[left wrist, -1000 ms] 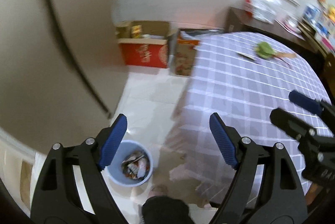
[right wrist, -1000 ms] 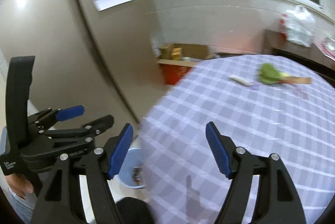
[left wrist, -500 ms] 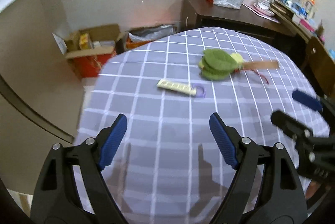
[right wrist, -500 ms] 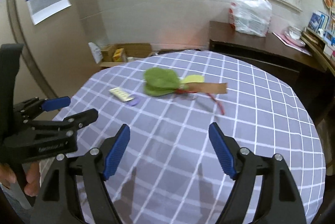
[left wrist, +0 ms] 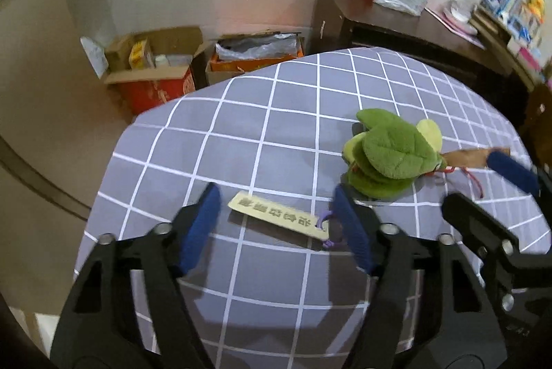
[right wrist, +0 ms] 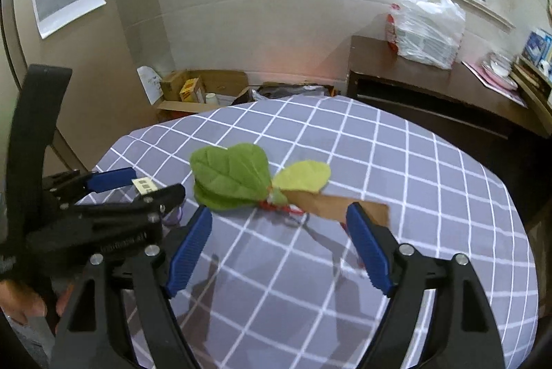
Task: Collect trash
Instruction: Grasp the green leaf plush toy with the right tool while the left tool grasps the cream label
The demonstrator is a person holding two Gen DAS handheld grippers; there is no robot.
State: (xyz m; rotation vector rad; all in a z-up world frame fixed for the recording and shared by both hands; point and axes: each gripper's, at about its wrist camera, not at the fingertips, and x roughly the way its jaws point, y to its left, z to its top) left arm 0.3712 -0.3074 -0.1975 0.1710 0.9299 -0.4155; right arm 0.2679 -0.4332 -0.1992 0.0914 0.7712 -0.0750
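Fingers of the left gripper (left wrist: pixel 276 224) stand apart around a cream tag (left wrist: pixel 277 213) printed with unreadable green characters on the checked tablecloth (left wrist: pixel 241 134), while the right gripper (right wrist: pixel 279 248) gapes before green leaves (right wrist: pixel 231 176).

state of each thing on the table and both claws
left claw: open, straddling the yellow tag
right claw: open, empty
yellow tag: flat on the tablecloth, not gripped
leaf bunch: lying on the tablecloth, untouched
checked tablecloth: spread over the table
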